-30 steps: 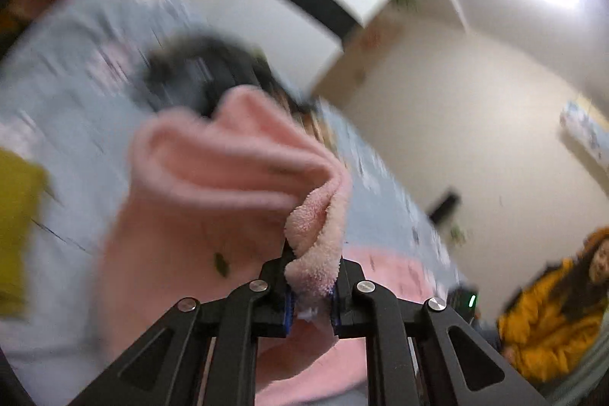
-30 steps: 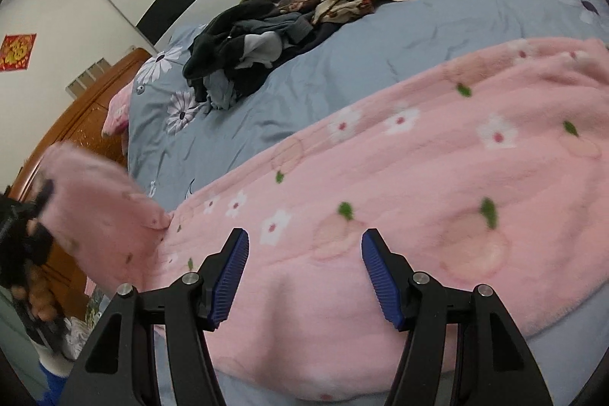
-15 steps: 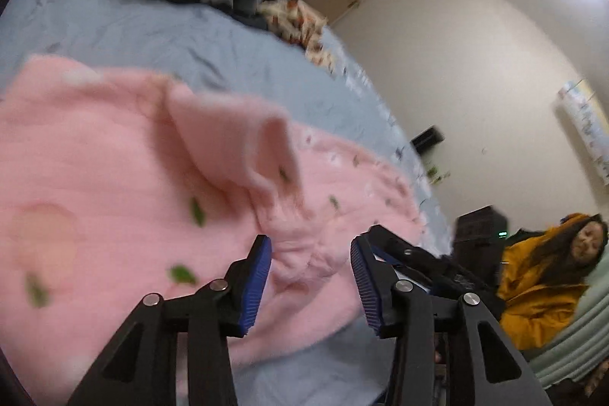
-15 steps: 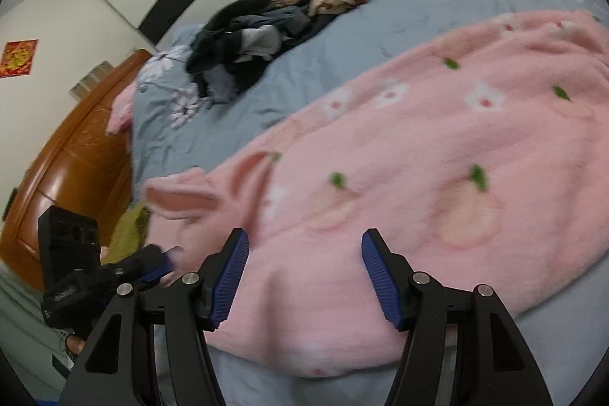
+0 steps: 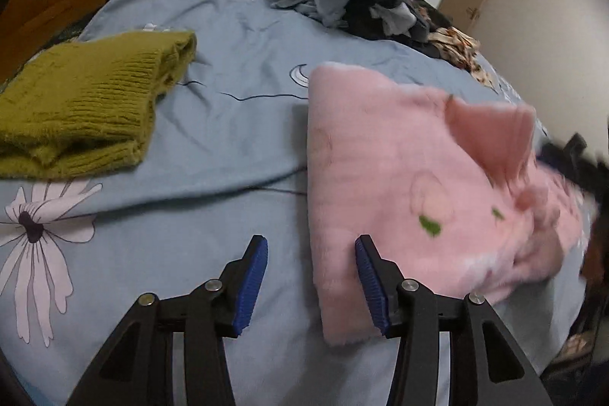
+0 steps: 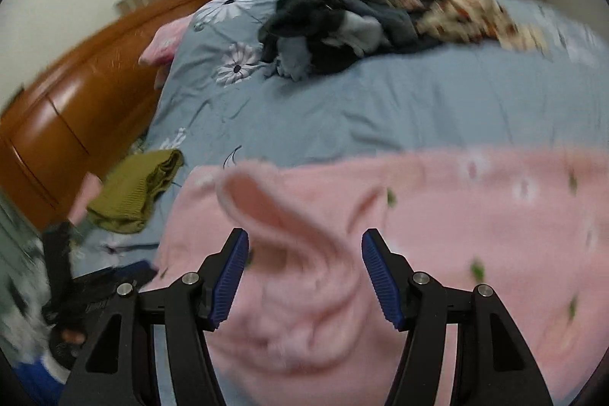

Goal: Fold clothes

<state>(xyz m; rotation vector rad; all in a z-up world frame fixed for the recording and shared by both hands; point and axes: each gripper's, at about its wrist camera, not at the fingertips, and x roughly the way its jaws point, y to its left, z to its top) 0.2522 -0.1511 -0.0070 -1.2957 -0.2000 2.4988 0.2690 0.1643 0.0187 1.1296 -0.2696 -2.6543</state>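
Jaws wide both sides; right view alone shows left gripper beside pink garment.

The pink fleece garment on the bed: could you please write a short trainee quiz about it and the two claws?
1. True or false: the left claw is shut on the pink fleece garment.
2. Multiple choice: what lies left of the pink garment in the left wrist view? A) olive knit sweater B) a towel C) jeans
3. Fill in: the dark clothes pile sits on the ____ floral bedsheet, beyond the open right claw.

Key: 1 false, it is open and holds nothing; 2 A; 3 blue.
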